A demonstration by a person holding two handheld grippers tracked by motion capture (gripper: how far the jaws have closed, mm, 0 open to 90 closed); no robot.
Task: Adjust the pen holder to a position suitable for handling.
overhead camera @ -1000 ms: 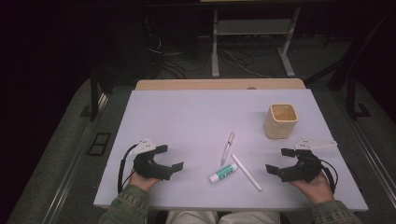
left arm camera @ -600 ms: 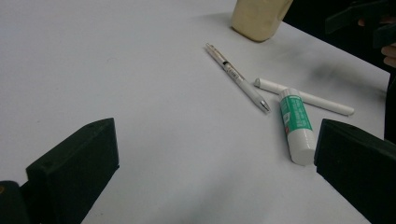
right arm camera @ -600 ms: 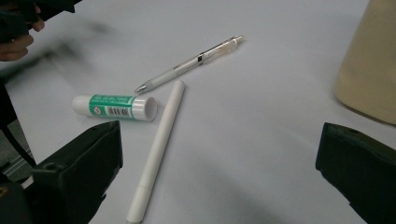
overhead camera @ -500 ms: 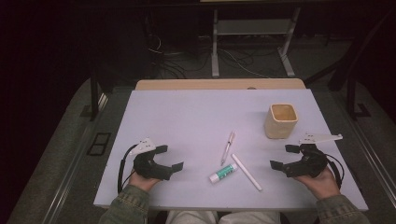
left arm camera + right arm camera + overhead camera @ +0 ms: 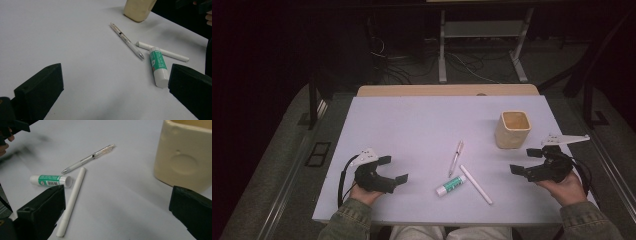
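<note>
On the pale lilac worktop (image 5: 412,130), three small writing things lie together near the front edge, between your two hands. They are a slim white and clear click pen (image 5: 455,158), a short glue stick with a green label (image 5: 451,185) and a plain white marker-like stick (image 5: 476,184). A cream, square-mouthed ceramic cup (image 5: 512,129) stands upright beyond them, toward your right.

Your right gripper (image 5: 526,161) hovers at the right edge of the worktop. Its fingers (image 5: 41,215) stand wide apart and carry nothing. Your left gripper (image 5: 393,169) rests low near the front left, likewise spread wide and empty.

The white stick lies to the left of your right gripper. Its long axis runs on a slant, from its far end beside the cap of the glue stick down toward the front edge. The pen lies just behind it, slanting the other way, with its tip near the glue stick. Your right hand looks a little nearer to this cluster than your left, and the cup sits just beside that hand, so it seems the better placed for lifting a piece toward the cup.
</note>
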